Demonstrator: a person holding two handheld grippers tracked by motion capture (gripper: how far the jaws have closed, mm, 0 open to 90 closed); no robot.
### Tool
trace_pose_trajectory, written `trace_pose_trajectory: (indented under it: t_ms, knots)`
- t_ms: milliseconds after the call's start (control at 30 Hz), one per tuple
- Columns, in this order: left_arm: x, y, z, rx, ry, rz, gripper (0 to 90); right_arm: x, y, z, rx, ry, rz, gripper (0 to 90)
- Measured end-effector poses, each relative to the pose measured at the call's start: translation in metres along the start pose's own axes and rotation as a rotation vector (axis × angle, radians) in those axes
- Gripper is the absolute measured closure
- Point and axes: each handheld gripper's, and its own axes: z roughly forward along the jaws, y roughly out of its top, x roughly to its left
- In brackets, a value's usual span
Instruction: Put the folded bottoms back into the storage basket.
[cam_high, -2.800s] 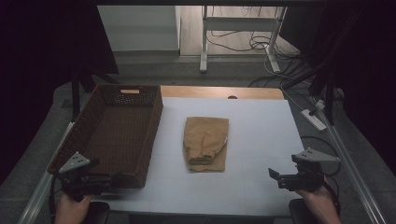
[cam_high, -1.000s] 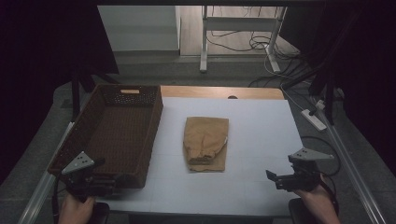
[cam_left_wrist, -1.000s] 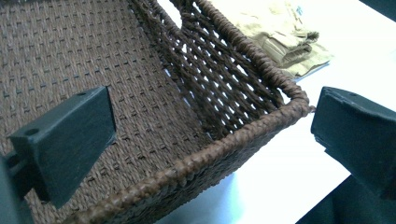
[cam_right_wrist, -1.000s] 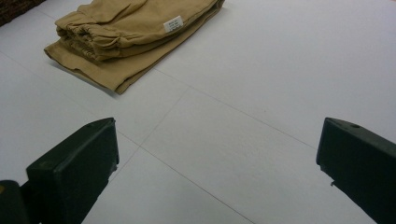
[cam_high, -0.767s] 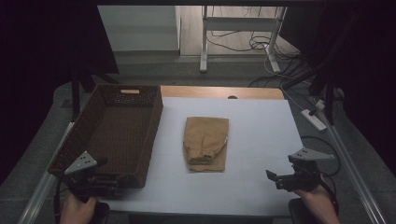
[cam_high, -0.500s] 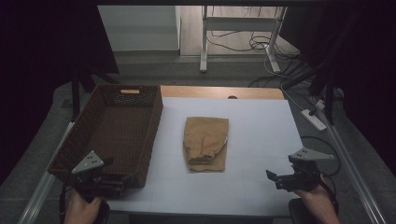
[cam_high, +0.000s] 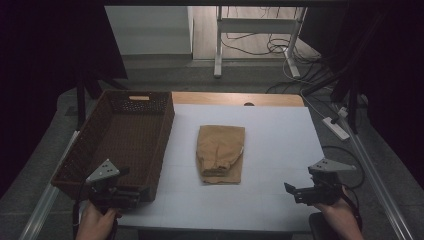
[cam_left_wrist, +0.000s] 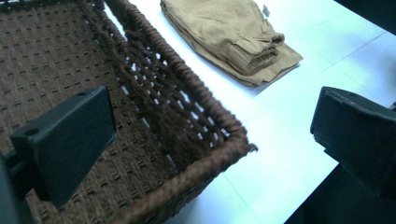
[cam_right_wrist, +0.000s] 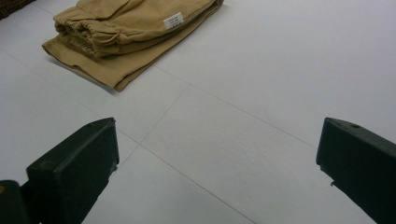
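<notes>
Tan folded trousers (cam_high: 220, 154) are lying flat in the middle of the white table (cam_high: 280, 135), a small white label (cam_right_wrist: 173, 20) showing on the top fold in my right gripper view. I am holding my left gripper (cam_high: 134, 195) over the near corner of the brown wicker basket (cam_high: 114, 134), its jaws spread wide and grasping nothing, one jaw sitting above the woven floor and the other beyond the rim. I am holding my right gripper (cam_high: 291, 190) above the bare table near its front edge, well apart from the trousers, its jaws likewise parted and empty. The basket is standing just left of the trousers.
</notes>
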Motion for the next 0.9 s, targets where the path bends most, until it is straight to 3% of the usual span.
trace_pose_trajectory:
  t_ms: [400,900]
  knots:
    - [-0.014,0.011,0.017,0.035,-0.019,0.054,0.0,0.001,0.0,0.001,0.01,-0.007,-0.012,0.0]
    - [-0.027,0.029,0.04,0.043,-0.043,0.073,0.0,0.002,0.0,0.001,0.016,-0.006,-0.022,0.0]
